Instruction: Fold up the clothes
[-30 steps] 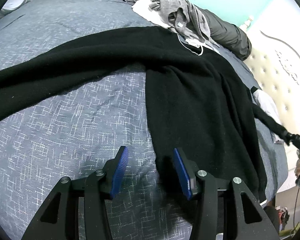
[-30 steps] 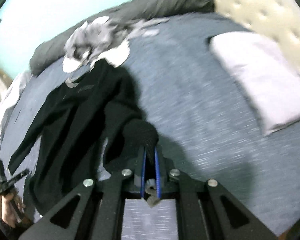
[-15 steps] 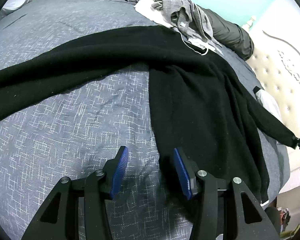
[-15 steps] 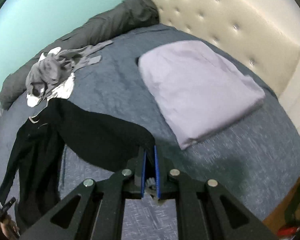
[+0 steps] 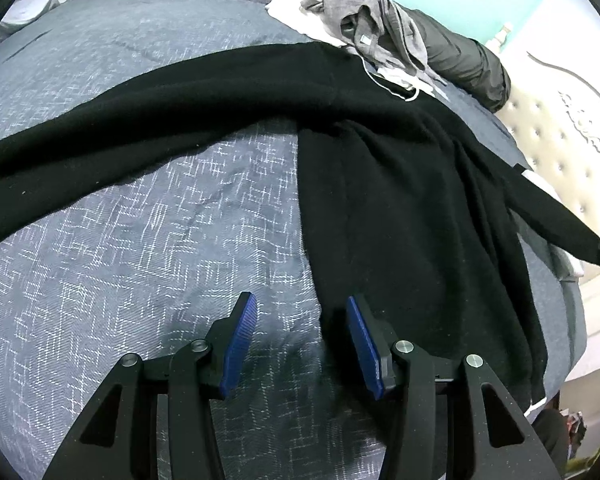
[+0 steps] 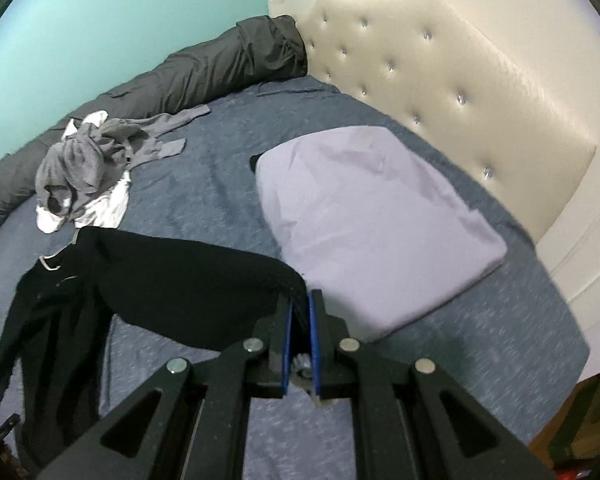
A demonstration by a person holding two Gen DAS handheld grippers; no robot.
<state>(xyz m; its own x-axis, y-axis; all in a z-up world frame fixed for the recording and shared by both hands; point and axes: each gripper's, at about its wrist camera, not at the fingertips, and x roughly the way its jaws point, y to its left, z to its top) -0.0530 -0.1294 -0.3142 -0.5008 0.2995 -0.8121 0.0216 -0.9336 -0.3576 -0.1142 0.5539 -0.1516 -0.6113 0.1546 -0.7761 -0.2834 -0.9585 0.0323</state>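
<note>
Pulling black knit sweater (image 6: pixel 172 280) sleeve taut toward three o'clock, right claw (image 6: pixel 300 312) was clamped on cuff; left claw (image 5: pixel 302 344) hovered half-open, empty; should pin hem.

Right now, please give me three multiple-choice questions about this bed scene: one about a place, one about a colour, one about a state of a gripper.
1. Where does the grey clothes pile lie?
A. on the pillow
B. beside the black sweater's collar
C. on the floor

2. What colour is the pillow?
A. pale lilac
B. red
C. black

3. How is the right gripper?
A. wide open and empty
B. shut on the pillow
C. shut on the black sweater sleeve

Answers:
1 B, the pile sits by the collar on the bedcover.
2 A, it looks pale lilac.
3 C, the blue pads clamp the sleeve end.
</note>
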